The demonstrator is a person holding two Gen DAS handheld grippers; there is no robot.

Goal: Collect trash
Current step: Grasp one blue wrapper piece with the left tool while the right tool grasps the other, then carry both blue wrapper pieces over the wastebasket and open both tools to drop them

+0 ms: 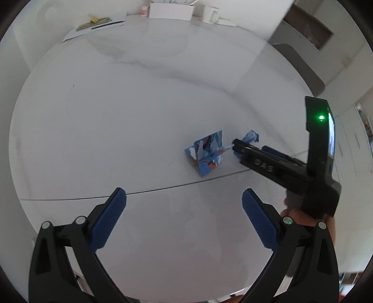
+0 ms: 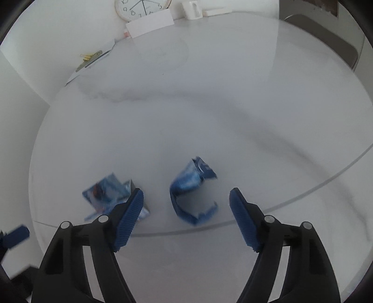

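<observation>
Wrappers (image 2: 193, 193), two, lie on table (image 1: 116, 116); left tool (image 1: 184, 205) and right tool (image 2: 186, 209) both gape, empty

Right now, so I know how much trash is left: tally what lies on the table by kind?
Blue wrappers: 2, one folded, one curled
Binder clips: 1
Clocks: 1
White cards: 1
Total: 5
</observation>
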